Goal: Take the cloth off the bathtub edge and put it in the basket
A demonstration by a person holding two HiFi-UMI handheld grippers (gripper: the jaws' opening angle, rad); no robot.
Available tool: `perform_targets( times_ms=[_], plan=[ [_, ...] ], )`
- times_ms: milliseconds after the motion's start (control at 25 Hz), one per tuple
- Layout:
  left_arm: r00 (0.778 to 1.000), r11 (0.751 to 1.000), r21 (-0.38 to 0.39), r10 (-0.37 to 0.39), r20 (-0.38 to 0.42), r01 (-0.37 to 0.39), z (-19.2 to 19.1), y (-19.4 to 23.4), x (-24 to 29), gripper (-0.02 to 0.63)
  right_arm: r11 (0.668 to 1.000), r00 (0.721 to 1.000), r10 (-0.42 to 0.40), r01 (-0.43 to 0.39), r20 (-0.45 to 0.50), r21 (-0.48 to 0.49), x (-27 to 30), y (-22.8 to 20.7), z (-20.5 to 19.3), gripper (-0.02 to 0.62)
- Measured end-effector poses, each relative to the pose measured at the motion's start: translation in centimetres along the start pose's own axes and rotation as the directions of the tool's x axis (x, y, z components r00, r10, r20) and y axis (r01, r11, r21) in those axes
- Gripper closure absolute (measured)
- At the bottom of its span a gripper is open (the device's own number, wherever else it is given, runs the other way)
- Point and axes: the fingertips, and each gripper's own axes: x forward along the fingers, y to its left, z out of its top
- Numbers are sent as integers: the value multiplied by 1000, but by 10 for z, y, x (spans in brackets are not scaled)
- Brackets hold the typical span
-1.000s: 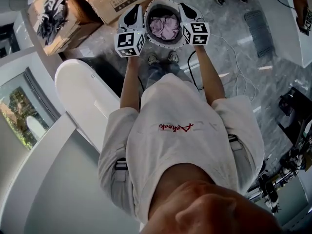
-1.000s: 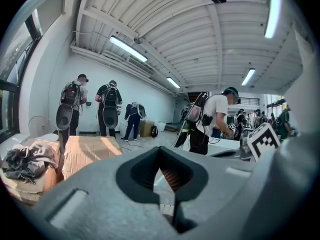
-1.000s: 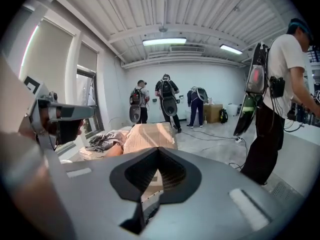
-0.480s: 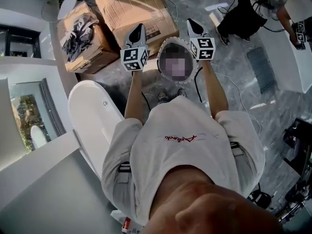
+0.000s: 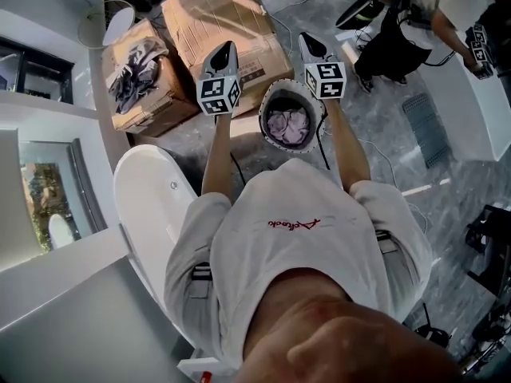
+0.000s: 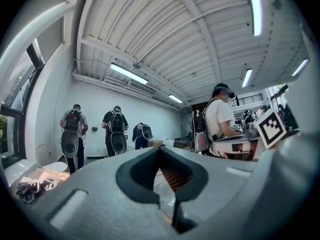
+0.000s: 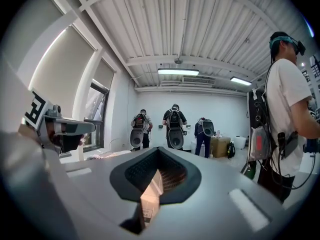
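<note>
In the head view a round grey basket stands on the marble floor at the person's feet, with a pale pink cloth bunched inside it. The white bathtub lies to the left, and no cloth shows on the part of its edge in view. My left gripper is held up just left of the basket, shut and empty. My right gripper is just right of it, also shut with nothing between its jaws. Both gripper views look out level across the room, with the left gripper's tips and the right gripper's tips closed.
Two cardboard boxes sit beyond the basket, the left one holding dark crumpled material. A person bends over at the upper right. A cable runs across the floor. Several people with backpacks stand by the far wall.
The view has swung, so the basket now lies lower in the frame and nearer the person's body. Both grippers stay shut and empty on either side of it.
</note>
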Motion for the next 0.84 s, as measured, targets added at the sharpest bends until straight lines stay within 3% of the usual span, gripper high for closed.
perform_targets(
  times_ms=[840],
  plan=[
    [1000, 1000, -12, -4, -19, 4, -11, 11, -5, 606, 1000, 999, -8, 9, -31, 21, 2, 10, -8, 589]
  ],
)
